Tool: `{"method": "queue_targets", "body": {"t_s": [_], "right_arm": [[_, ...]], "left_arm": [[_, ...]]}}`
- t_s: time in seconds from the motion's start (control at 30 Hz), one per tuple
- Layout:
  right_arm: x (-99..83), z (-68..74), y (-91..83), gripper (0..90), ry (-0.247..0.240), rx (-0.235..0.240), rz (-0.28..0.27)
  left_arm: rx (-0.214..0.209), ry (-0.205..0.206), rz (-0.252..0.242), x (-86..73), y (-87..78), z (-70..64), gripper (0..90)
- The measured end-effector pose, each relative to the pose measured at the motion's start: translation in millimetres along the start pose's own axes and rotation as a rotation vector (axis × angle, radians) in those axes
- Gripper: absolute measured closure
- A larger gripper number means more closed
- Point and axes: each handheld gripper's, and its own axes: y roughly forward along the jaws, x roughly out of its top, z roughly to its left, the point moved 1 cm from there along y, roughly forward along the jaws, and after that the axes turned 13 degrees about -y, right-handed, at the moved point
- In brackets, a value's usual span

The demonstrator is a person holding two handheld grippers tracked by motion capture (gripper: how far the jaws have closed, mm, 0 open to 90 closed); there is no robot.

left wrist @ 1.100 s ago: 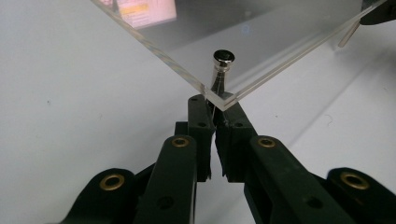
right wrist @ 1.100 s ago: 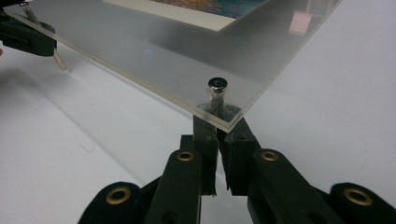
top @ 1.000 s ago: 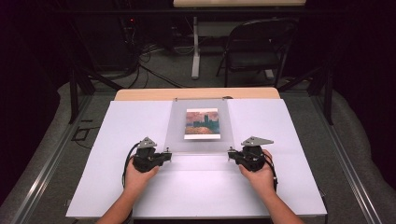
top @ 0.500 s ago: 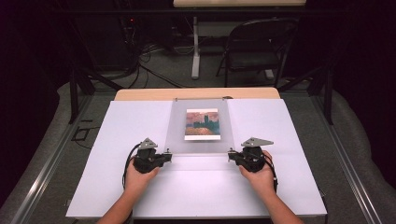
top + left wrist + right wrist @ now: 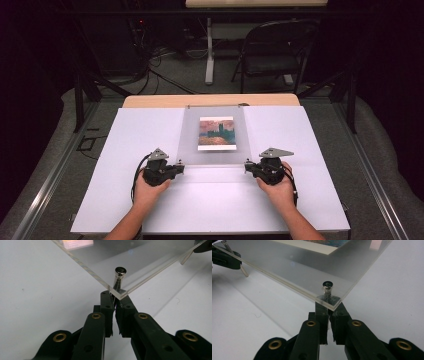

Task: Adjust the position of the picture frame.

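The white table (image 5: 125,200) carries a clear acrylic frame (image 5: 190,145) lying at its middle, long axis running away from the person, with a printed picture (image 5: 217,133) sandwiched in its upper half. A folding chair (image 5: 272,52) stands on the floor well behind the table.

The frame's near edge sits between the two grippers. The left gripper (image 5: 178,166) meets the near left corner; the right gripper (image 5: 247,166) meets the near right corner. Both are held low, each in one hand.

In the left gripper view the jaws stand together on the metal standoff post (image 5: 119,280) that passes through the corner of the panel, gripping it just below the acrylic. In the right gripper view the jaws are likewise closed on the corner post (image 5: 327,291) under the sheet. The near edge appears raised off the table in both gripper views, though how much of the far edge rests on the surface cannot be judged from the high view.

Judgement: the step in hand is a two-handed grasp of the frame by its near corner posts, at the start of a lift or reposition. The next move calls for both hands rising or travelling together at equal pace; uneven motion would twist the panel or let a slim post slip from the jaws.
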Motion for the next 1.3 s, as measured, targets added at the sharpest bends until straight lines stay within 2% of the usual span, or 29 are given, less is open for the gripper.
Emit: {"method": "queue_targets", "body": {"t_s": [0.13,0.2,0.33,0.37,0.4,0.47,0.5,0.53,0.57,0.6,0.63,0.7,0.77,0.93,1.03,1.3], "right_arm": [[-0.4,-0.7,-0.3,84.6,0.004,0.004,-0.003],[-1.4,-1.7,-0.9,84.0,0.022,0.014,-0.006],[-3.2,-3.3,-1.7,82.3,0.042,0.028,-0.015],[-3.4,-3.7,-2.1,79.4,0.046,0.033,-0.022],[-4.0,-4.1,-3.4,73.3,0.047,0.029,-0.031],[-4.1,-4.3,-4.3,71.4,0.043,0.025,-0.027],[-4.3,-4.3,-4.9,69.8,0.039,0.022,-0.032],[-4.3,-4.4,-7.4,63.4,0.027,0.007,-0.04],[-4.3,-4.4,-7.4,63.4,0.027,0.007,-0.04],[-4.3,-4.5,-8.4,60.3,0.023,0.005,-0.04],[-4.7,-4.6,-9.1,58.1,0.029,0.008,-0.036],[-5.6,-4.2,-9.0,53.8,0.037,0.015,-0.039],[-6.1,-2.7,-10.0,48.1,0.023,0.016,-0.031],[-4.3,2.3,-16.0,43.4,-0.011,0.008,-0.03],[-4.0,4.7,-20.3,37.6,-0.05,-0.015,-0.021],[-3.1,4.8,-25.9,37.2,-0.071,-0.029,-0.012]], "left_arm": [[-0.009,0.0,0.002,-0.2,-0.1,0.8,84.1],[-0.012,-0.007,-0.003,-0.4,0.0,1.5,83.4],[-0.041,-0.03,-0.022,-0.6,-2.4,2.7,80.4],[-0.046,-0.033,-0.029,-0.7,-3.4,2.5,78.8],[-0.048,-0.038,-0.033,-0.9,-4.0,2.3,72.9],[-0.048,-0.05,-0.036,-1.9,-4.9,1.9,68.7],[-0.051,-0.046,-0.035,-2.6,-5.1,1.5,68.7],[-0.05,-0.041,-0.032,-2.9,-5.4,0.9,63.9],[-0.047,-0.038,-0.035,-3.2,-5.5,0.1,63.9],[-0.046,-0.04,-0.042,-3.6,-5.2,-0.7,59.6],[-0.046,-0.043,-0.042,-3.8,-5.2,-1.5,55.1],[-0.043,-0.027,-0.042,-4.6,-5.7,-3.7,52.0],[-0.042,-0.021,-0.047,-5.4,-6.0,-5.9,48.8],[-0.045,0.015,-0.06,-8.2,-10.2,-11.6,41.8],[-0.039,0.014,-0.074,-9.9,-14.0,-12.7,37.7],[-0.033,0.011,-0.09,-15.2,-27.5,-10.6,36.4]]}}
